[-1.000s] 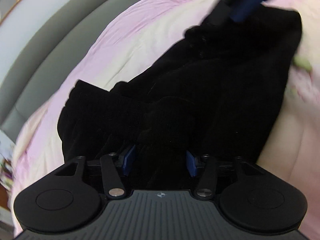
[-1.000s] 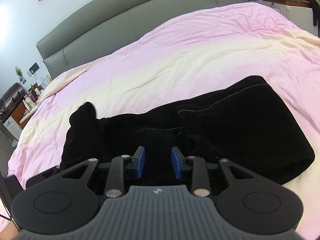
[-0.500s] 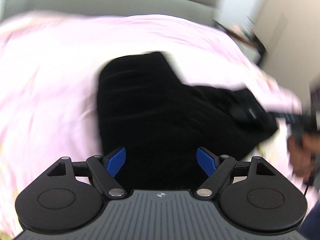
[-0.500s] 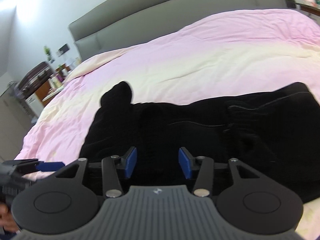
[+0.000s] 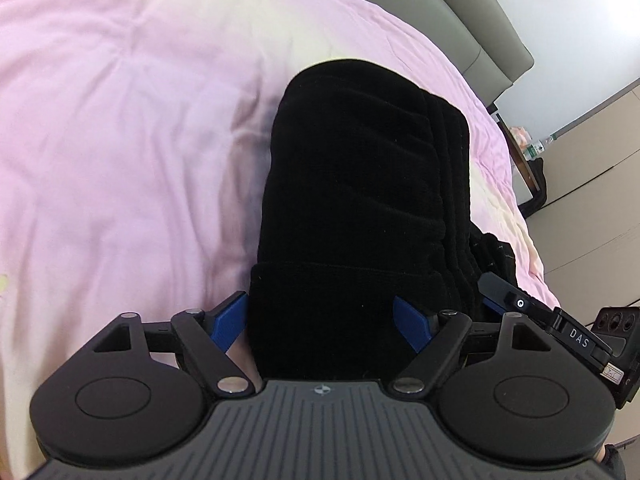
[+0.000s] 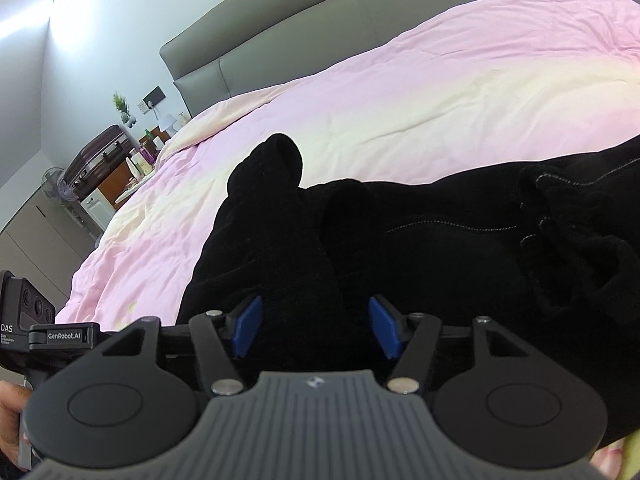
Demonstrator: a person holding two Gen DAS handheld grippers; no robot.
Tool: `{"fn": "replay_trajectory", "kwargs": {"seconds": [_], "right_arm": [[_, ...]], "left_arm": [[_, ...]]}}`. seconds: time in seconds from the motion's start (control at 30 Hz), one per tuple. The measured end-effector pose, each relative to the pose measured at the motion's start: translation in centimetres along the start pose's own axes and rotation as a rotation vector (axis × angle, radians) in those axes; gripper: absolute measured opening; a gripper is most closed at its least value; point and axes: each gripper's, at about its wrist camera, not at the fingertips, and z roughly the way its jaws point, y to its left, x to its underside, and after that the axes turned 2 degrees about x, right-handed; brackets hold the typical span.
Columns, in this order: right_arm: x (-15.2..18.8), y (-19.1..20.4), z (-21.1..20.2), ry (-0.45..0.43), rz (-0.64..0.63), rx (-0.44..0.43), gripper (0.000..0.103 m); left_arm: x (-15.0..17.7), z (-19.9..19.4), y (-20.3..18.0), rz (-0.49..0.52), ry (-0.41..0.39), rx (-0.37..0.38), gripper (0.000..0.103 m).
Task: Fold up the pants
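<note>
The black soft-fabric pants (image 5: 352,200) lie folded on the bed's pink and cream quilt (image 5: 120,140). In the left wrist view they form a long dark slab running from 6 o'clock up to 12 o'clock, with stacked layer edges showing along the 3 o'clock side and a hemmed band across the near end. In the right wrist view the same pants (image 6: 440,248) spread from the centre out to 3 o'clock, pale stitching lines visible toward 2 o'clock, and a rounded lump of fabric standing up at about 11 o'clock of the garment.

The left gripper (image 5: 323,322) stands with its jaws wide apart. The near hemmed end of the pants lies between the blue pads (image 5: 230,322); the left pad sits at the fabric's edge, while the right one stands over the dark cloth, and no squeeze on the fabric is evident. These jaws have just been opening.

The right gripper (image 6: 316,330) has its jaws partly open, roughly mid-way, and they too have just been opening. A fold of black fabric lies between the pads (image 6: 248,330), which do not visibly press it.

The right gripper's body shows at 4 o'clock in the left wrist view, just beside the pants. A grey padded headboard (image 6: 360,28) runs along the far side of the bed. A cluttered bedside cabinet (image 6: 120,168) stands at 9 o'clock in the right wrist view.
</note>
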Motion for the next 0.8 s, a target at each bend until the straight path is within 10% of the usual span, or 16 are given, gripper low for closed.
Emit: {"fn": "replay_trajectory", "kwargs": {"seconds": [0.2,0.43,0.6,0.8], "right_arm": [[0.2,0.5,1.6,-0.027,-0.045,-0.029,0.066],[-1.2,2.1,0.0,0.065,-0.102,-0.107,0.012],[-2.4,2.7,-4.0,0.061,-0.095,-0.163,0.011],[-2.2,-0.4,-3.9,0.087,-0.031,-0.013,0.012]], "left_arm": [[-0.2,-0.2,0.0,-0.012,-0.001,0.01,0.094],[-0.5,-0.9,0.6,-0.064,-0.03,0.038,0.092],[-0.5,-1.7,0.5,-0.069,-0.057,0.109,0.092],[-0.4,-1.6,-0.4,-0.028,-0.044,0.151,0.089]]}}
